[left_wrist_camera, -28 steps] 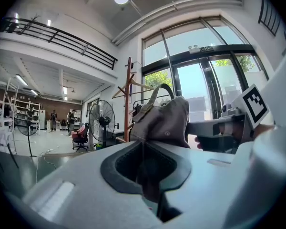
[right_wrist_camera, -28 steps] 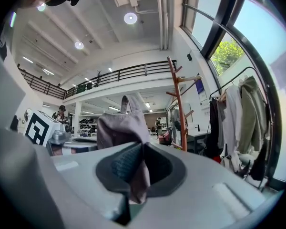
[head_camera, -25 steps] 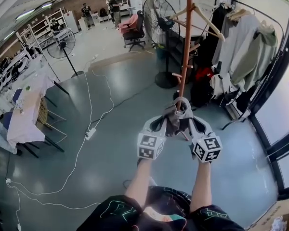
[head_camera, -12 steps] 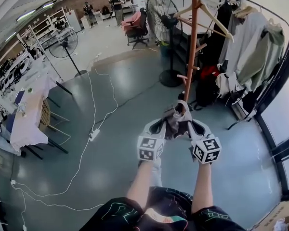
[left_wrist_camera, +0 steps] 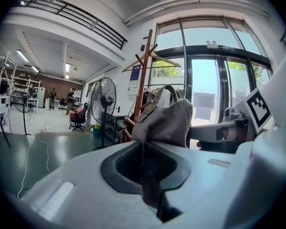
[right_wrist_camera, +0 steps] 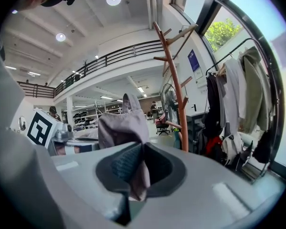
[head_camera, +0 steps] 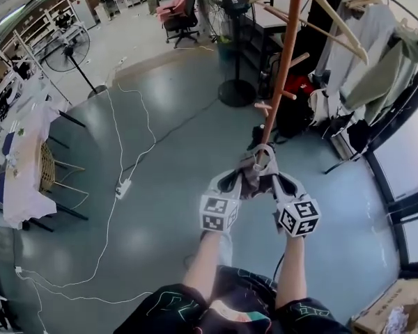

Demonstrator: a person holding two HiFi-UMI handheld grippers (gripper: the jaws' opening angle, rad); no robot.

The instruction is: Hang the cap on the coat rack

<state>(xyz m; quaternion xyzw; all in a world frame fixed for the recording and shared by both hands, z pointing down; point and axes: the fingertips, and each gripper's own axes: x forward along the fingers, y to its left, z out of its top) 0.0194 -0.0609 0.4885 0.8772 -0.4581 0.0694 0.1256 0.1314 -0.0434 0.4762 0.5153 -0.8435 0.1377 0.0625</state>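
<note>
The grey cap [head_camera: 254, 167] is held pinched in the left claw [left_wrist_camera: 150, 185] and the right claw [right_wrist_camera: 136, 178], near the coat rack [head_camera: 282, 75]. The carrying step appears in hand; lifting onto a peg [head_camera: 264, 106] is called for.

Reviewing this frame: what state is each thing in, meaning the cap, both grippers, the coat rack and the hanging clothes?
cap: held up between both grippers, not yet on a peg.
left gripper: shut on the cap's fabric.
right gripper: shut on the cap's fabric.
coat rack: upright just ahead; lower pegs bare.
jackets: hanging on the rail to the right.
</note>
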